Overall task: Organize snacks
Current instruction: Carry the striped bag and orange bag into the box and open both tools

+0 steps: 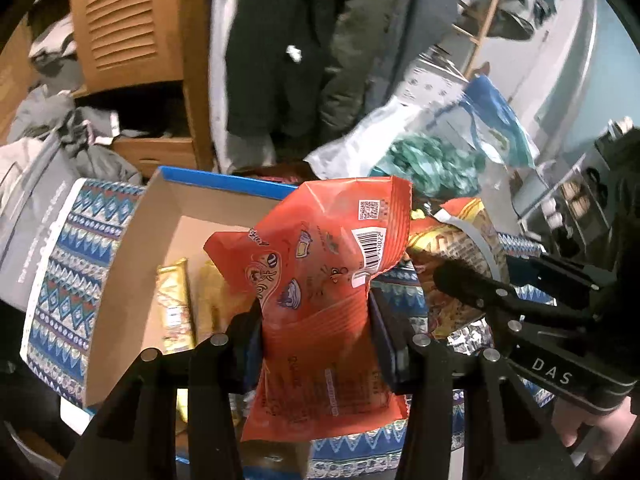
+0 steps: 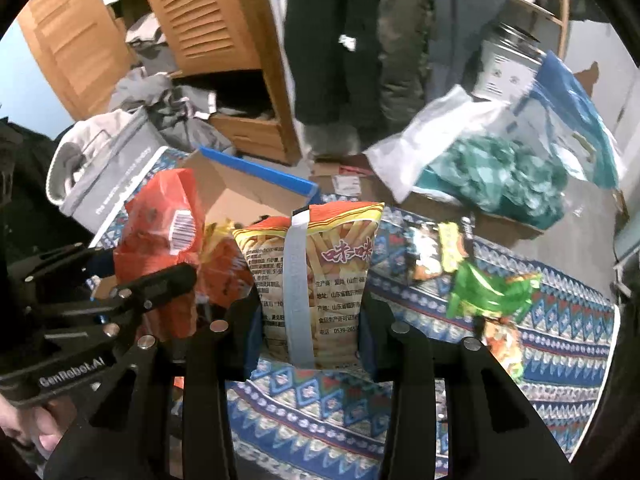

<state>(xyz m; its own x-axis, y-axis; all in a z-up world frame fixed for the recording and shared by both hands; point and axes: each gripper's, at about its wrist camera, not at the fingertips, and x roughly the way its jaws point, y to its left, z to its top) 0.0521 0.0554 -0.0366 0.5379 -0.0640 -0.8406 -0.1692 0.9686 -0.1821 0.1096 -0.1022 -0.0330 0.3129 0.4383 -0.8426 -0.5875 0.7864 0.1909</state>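
Note:
My left gripper [image 1: 316, 332] is shut on a red snack bag [image 1: 320, 264] and holds it above the right edge of an open cardboard box [image 1: 168, 208] with a blue rim. A gold snack bar [image 1: 174, 304] lies in the box. My right gripper [image 2: 312, 328] is shut on a yellow-and-orange fries bag [image 2: 320, 264] above the patterned cloth [image 2: 328, 408]. The red bag [image 2: 160, 240] and the left gripper also show at the left of the right wrist view. The fries bag [image 1: 456, 240] shows at the right of the left wrist view.
A green snack bag [image 2: 488, 288] and other snack packets [image 2: 432, 248] lie on the cloth to the right. A clear bag of teal candies [image 2: 496, 176] sits on a box behind. A grey bag [image 2: 108, 184], clothes and a wooden wardrobe [image 2: 208, 32] stand behind.

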